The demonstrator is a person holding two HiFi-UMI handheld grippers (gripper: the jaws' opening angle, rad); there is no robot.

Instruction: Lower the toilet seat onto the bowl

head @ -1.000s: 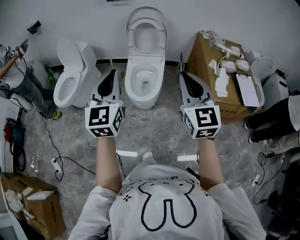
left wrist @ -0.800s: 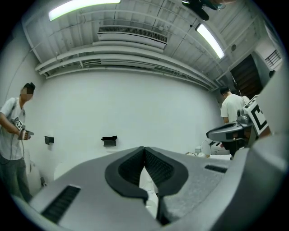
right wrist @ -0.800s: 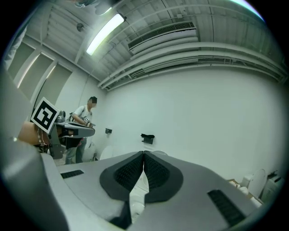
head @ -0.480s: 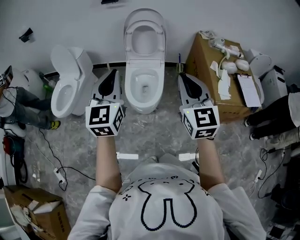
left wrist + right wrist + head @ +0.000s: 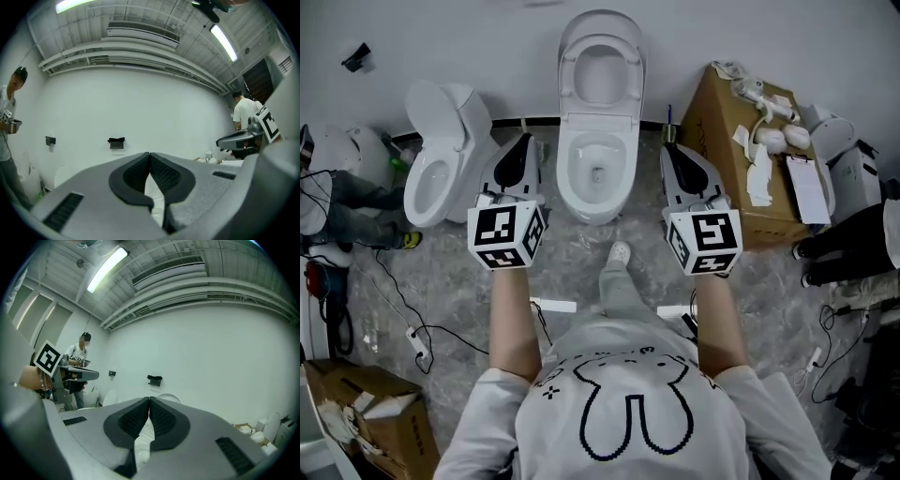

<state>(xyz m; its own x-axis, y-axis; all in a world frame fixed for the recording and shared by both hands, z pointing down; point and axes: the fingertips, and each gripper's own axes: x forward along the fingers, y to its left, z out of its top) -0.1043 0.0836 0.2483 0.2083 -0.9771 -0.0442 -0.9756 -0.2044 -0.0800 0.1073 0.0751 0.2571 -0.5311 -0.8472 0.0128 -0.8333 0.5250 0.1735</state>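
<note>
A white toilet [image 5: 598, 178] stands against the back wall, straight ahead of me. Its seat [image 5: 602, 66] and lid are raised upright against the wall, and the bowl is uncovered. My left gripper [image 5: 523, 150] hovers just left of the bowl, shut and empty. To the right of the bowl is my right gripper [image 5: 673, 153], also shut with nothing in it. In the left gripper view the gripper [image 5: 149, 154] has its pads pressed together. The right gripper view shows that gripper [image 5: 149, 399] closed too, with the raised seat [image 5: 168, 398] just behind the tips.
A second white toilet [image 5: 441, 159] stands at the left with its lid up. A cardboard box [image 5: 741, 178] with white parts and a clipboard stands at the right. Cables [image 5: 412, 319] lie on the floor at left. People stand at both sides. My foot [image 5: 620, 253] is near the bowl.
I have stepped closer to the toilet, one foot now forward near the bowl. Both grippers stay shut on either side of it.
</note>
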